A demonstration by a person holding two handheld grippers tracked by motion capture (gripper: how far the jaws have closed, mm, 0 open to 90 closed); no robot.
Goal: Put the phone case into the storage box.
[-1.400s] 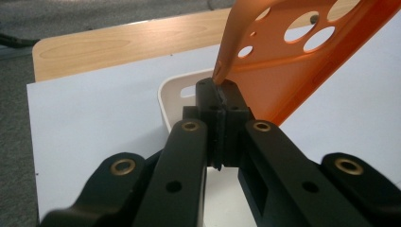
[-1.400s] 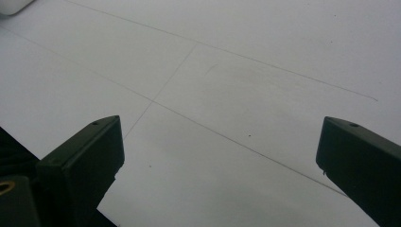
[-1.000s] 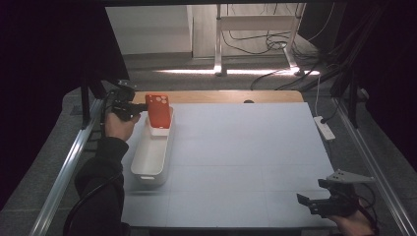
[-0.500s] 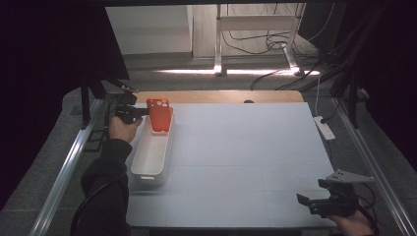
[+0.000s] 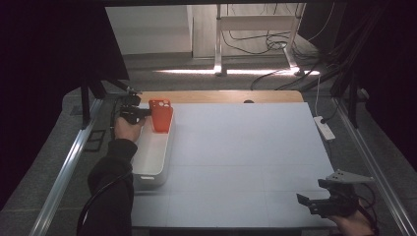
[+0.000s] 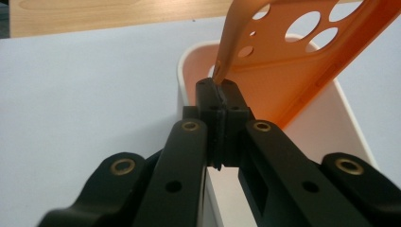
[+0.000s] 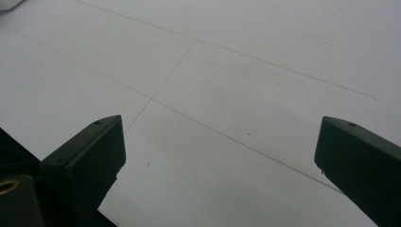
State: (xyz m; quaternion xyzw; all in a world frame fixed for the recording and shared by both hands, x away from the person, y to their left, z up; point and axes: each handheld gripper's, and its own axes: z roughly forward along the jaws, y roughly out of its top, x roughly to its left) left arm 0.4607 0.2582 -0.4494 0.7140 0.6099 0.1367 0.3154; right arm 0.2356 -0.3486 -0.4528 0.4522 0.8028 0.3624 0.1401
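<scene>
One thin edge pinched, orange case held over the tray

One light thing in hand: an orange phone case, thin, soft-looking plastic or rubber with round camera holes, judged likely to bend and swing rather than break. Held upright at the far end of the white tray, at the left side of the desk, its lower part inside the tray walls. Left gripper clenched on one side rim of the case, pads pressing only a narrow strip. Probably enough for so little weight, but such a small bite on a flexible wall may let the case twist or slip; better taken low on the rim, near a corner, where the wall is stiffer. Not fragile, so a short drop into the tray seems harmless.

Right gripper released, jaws wide apart, nothing between them, resting near the front right corner of the desk, well apart from the tray.

Seen from the high view: the whole layout, the case against the tray's length, the distance between both hands. Seen from the left gripper view instead: the exact pinch on the rim, the hollow inner face of the case and its holes. From the right gripper view: plain desk surface with faint lines between the open jaws.
</scene>
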